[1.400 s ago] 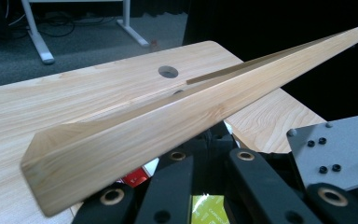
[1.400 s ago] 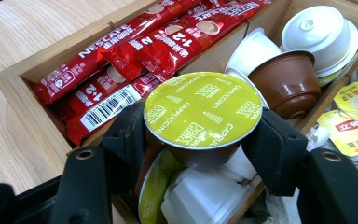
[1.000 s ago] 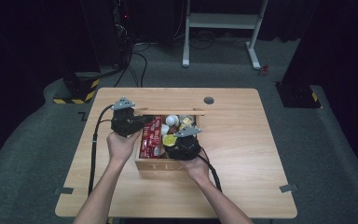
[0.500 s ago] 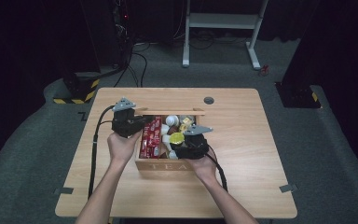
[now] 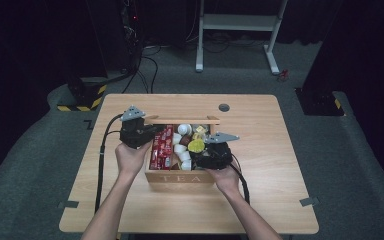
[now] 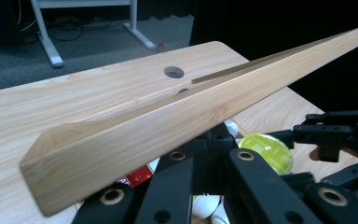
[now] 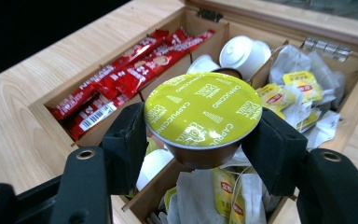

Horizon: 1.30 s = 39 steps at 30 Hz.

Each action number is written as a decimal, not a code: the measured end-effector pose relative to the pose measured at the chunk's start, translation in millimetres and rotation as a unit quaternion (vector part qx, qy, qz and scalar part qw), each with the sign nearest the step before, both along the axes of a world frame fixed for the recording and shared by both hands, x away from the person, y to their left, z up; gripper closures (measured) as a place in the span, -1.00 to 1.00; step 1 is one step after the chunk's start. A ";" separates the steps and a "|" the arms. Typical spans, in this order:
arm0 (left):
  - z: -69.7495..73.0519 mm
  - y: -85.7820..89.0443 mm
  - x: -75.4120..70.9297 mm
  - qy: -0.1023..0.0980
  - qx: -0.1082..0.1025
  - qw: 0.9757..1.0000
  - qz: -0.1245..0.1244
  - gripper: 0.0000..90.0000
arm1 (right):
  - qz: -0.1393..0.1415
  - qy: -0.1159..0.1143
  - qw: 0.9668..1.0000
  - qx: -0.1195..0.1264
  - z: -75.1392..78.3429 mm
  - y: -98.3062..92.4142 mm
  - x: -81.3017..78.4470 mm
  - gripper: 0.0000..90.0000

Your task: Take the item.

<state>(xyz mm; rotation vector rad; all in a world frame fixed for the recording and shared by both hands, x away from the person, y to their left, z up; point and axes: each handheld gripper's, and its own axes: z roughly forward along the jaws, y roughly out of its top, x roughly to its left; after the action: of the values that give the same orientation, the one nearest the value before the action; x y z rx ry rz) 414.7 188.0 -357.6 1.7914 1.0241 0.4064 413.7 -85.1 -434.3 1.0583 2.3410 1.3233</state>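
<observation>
A wooden tea box (image 5: pixel 180 177) marked TEA stands open mid-table, its lid (image 5: pixel 182 119) raised at the back. My right gripper (image 5: pixel 200 150) hovers over the box's right half, shut on a yellow-green cappuccino capsule (image 7: pixel 203 112) that sits between its pads just above the compartments. My left gripper (image 5: pixel 152 131) is at the box's back left corner with its jaws together. In the left gripper view the lid's wooden edge (image 6: pixel 168 121) lies across the jaw tips and hides them. Red sachets (image 7: pixel 121 81) fill the left compartment, white capsules (image 7: pixel 242 49) the middle, tea bags (image 7: pixel 293 88) the right.
The light wooden table (image 5: pixel 275 165) has a round cable hole (image 5: pixel 224 107) behind the box. Bare tabletop lies on both sides of the box. A white stand (image 5: pixel 237 30) and a black-and-yellow base (image 5: pixel 82 97) are on the floor beyond.
My right gripper has shifted a little to the right and up with the capsule in it. The left gripper and the lid have stayed where they were.
</observation>
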 end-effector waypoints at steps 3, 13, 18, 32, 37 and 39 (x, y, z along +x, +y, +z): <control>-0.3 0.1 -0.3 -0.001 0.001 1.000 0.000 1.00 | -0.001 -0.004 1.000 0.004 2.9 -2.8 -1.5 -0.09; -1.8 -0.1 -1.4 -0.008 0.003 1.000 0.000 1.00 | 0.000 -0.007 1.000 0.013 8.5 -14.7 -8.4 -0.09; -2.2 0.4 -1.5 -0.010 0.004 1.000 -0.002 1.00 | -0.001 -0.011 1.000 0.014 9.5 -20.3 -10.2 -0.09; -6.7 1.0 -4.3 -0.015 -0.006 1.000 -0.005 1.00 | -0.016 -0.008 1.000 0.013 4.5 -47.9 -17.7 -0.09; -7.4 1.0 -4.9 -0.015 -0.007 1.000 -0.005 1.00 | -0.025 -0.012 1.000 0.013 3.8 -59.1 -19.1 -0.09; -7.9 1.1 -5.6 -0.015 -0.007 1.000 -0.006 1.00 | -0.030 -0.012 0.999 0.016 3.7 -64.5 -19.3 -0.09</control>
<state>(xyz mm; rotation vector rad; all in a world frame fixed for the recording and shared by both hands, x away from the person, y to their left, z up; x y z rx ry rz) 409.1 189.1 -365.5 1.7727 0.9935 0.4154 394.4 -149.6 -430.5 1.1069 2.2597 1.3474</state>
